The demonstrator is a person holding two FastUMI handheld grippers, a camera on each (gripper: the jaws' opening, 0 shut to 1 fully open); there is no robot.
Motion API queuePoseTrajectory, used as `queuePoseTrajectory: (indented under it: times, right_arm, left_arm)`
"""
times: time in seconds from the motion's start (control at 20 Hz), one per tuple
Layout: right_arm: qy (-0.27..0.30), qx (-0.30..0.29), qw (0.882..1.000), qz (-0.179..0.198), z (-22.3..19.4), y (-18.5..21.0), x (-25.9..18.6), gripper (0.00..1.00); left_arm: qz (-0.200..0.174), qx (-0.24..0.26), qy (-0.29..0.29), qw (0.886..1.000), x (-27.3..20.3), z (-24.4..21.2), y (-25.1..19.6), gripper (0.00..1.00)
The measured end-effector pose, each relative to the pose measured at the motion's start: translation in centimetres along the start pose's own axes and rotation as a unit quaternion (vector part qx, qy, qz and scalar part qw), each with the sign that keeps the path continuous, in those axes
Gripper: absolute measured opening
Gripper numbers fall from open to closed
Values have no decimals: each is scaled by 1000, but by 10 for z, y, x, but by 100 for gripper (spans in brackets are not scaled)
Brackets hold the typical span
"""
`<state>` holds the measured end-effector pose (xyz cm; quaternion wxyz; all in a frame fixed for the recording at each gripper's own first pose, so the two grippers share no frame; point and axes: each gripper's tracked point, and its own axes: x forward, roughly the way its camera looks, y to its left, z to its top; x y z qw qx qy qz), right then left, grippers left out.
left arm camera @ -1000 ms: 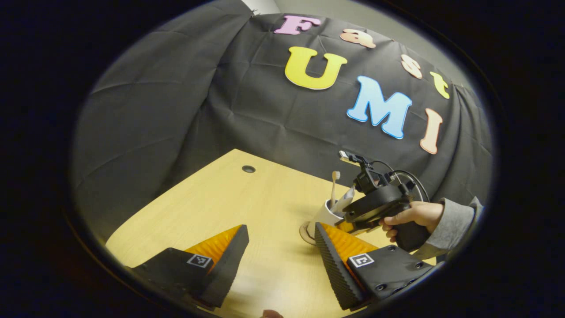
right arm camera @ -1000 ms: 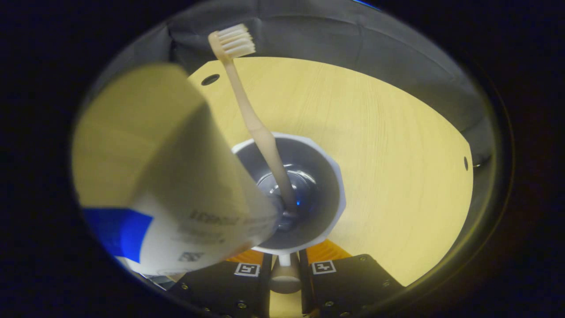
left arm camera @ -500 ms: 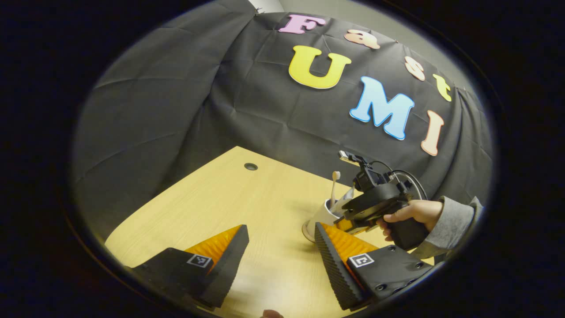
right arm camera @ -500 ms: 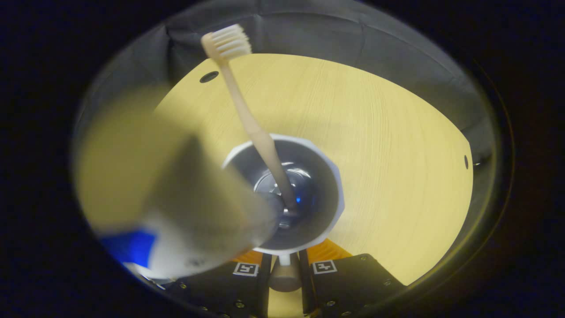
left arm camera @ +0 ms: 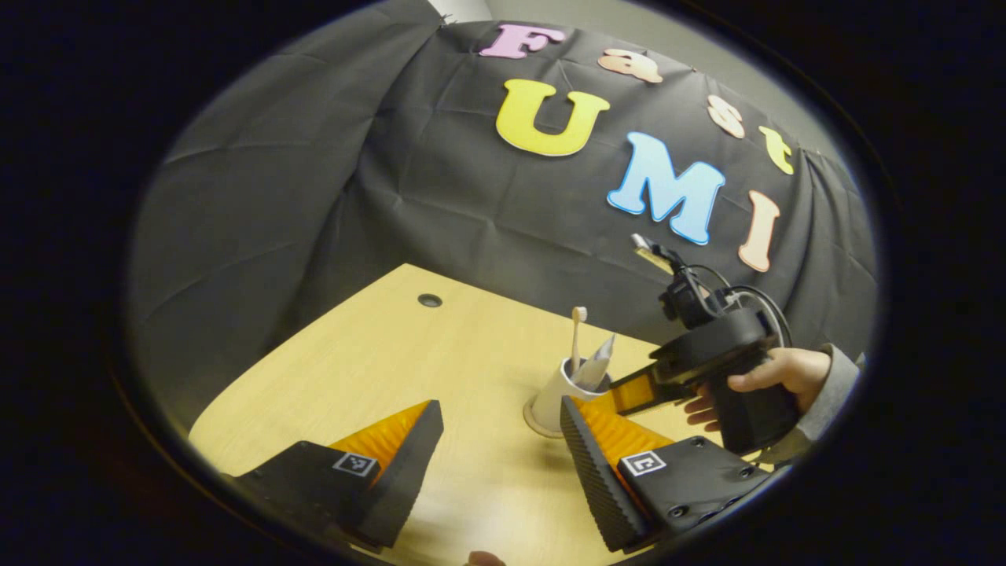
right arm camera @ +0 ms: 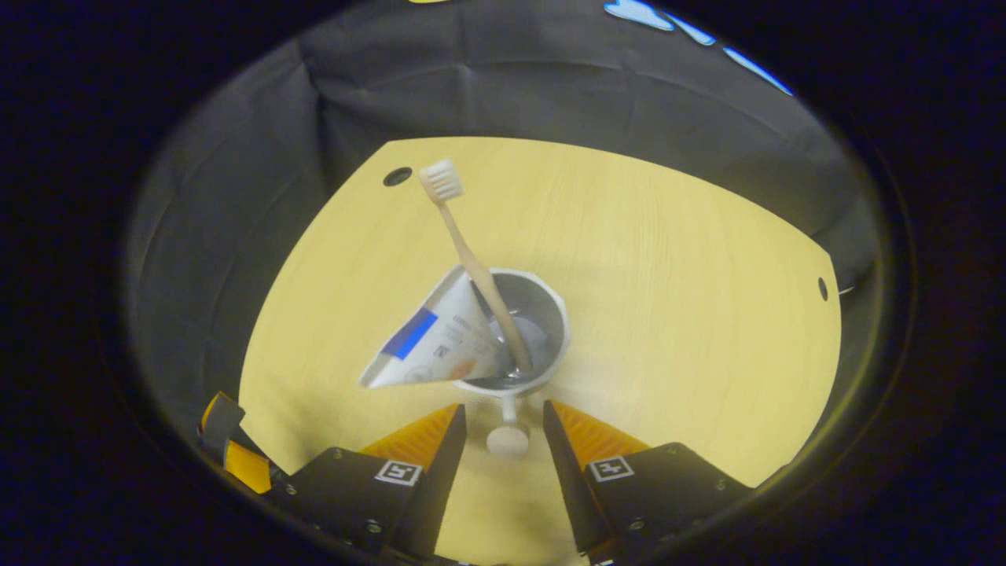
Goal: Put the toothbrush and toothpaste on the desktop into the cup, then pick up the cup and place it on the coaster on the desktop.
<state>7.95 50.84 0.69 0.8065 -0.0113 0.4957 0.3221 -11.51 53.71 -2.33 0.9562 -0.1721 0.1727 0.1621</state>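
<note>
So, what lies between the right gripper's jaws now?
In the right gripper view, the cup's handle knob sits between the open jaws of the right gripper, seemingly untouched.

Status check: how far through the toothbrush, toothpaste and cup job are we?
Done: the beige toothbrush and white toothpaste tube stand in the white handled cup, and the cup sits on the round tan coaster. In hand: nothing; the right hand-held gripper is open, its fingers either side of the cup's handle without pressing it. Left: apparently only backing away.

cup (right arm camera: 542, 314): 1 | toothbrush (right arm camera: 471, 259): 1 | toothpaste (right arm camera: 436, 342): 1 | coaster (left arm camera: 533, 418): 1 | tongs: 2
</note>
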Motion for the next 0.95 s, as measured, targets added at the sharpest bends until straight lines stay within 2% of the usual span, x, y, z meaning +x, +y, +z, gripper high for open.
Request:
queuePoseTrajectory:
  times: [0.15,0.3,0.4,0.5,0.55,0.65,0.75,0.85,0.95]
  right_arm:
    - [-38,7,999,8,-10,-6,-40,80]
    - [-94,17,995,0,-18,-25,-85,80]
    - [-137,26,990,-19,-18,-46,-118,80]
    - [-183,33,982,-42,-18,-69,-145,80]
    - [-210,34,975,-57,-17,-80,-158,80]
    - [-268,33,959,-89,-16,-104,-188,80]
    - [-316,29,941,-117,-20,-124,-214,80]
    - [-356,24,924,-139,-23,-140,-233,80]
    - [-389,20,908,-156,-28,-156,-252,81]
  left_arm:
    - [-11,19,-6,1000,11,11,-16,100]
    - [-29,37,-18,999,20,27,-42,100]
    - [-44,52,-23,997,25,32,-64,96]
    - [-56,64,-28,996,30,37,-83,100]
    - [-65,66,-29,995,31,40,-96,96]
    - [-76,71,-36,994,31,46,-121,100]
    - [-86,77,-45,992,30,53,-146,96]
    - [-91,81,-53,991,29,57,-168,100]
    - [-93,81,-58,991,27,59,-189,96]
